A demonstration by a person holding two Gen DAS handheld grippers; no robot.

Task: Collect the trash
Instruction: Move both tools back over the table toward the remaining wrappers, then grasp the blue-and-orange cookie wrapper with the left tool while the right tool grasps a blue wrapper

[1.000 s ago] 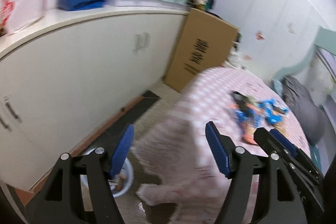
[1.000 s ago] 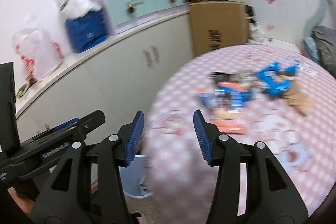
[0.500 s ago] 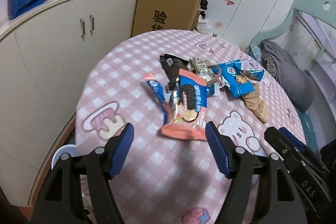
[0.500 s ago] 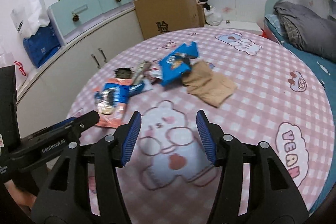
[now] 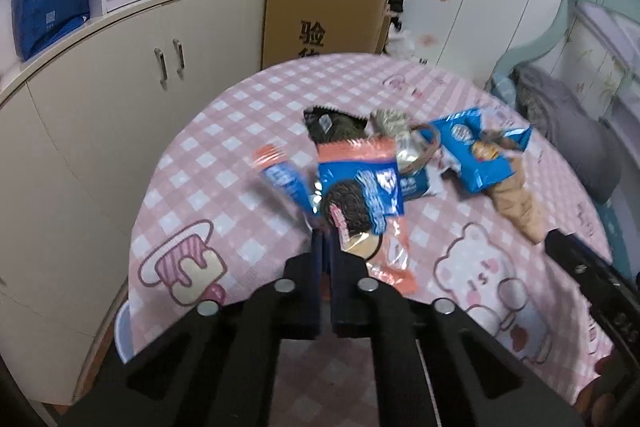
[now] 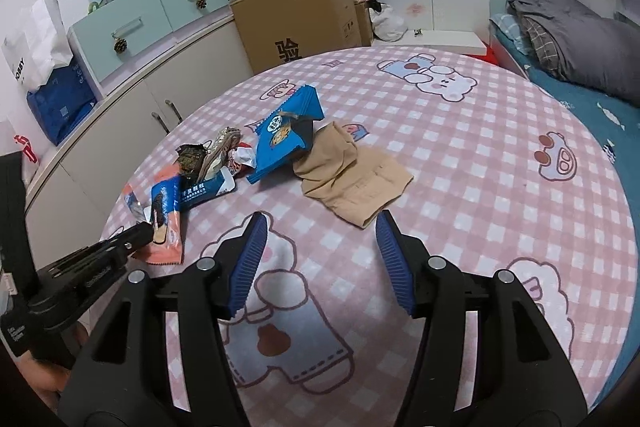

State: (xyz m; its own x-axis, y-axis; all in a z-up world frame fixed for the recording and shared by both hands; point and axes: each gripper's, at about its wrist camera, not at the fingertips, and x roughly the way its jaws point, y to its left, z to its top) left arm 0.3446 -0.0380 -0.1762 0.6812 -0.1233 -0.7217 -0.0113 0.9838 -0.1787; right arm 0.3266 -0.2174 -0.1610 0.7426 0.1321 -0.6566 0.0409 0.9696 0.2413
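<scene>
Pink checked table (image 6: 460, 155) by white cabinets (image 5: 100, 99); left gripper (image 5: 325, 239) fingers pinch cookie wrapper (image 5: 362, 203), right gripper (image 6: 318, 259) fingers gape empty.

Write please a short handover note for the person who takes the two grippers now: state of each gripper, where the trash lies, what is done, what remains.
Left gripper: shut on the orange-and-blue cookie wrapper, at the table's near-left edge.
Right gripper: open, holds nothing, above the tablecloth near the beige paper bag.
Other trash in a pile mid-table: blue snack bag, dark wrapper, silver wrapper.
Done: first wrapper gripped.
Left: bin it, probably in the pale bin on the floor by the table, then the rest.
</scene>
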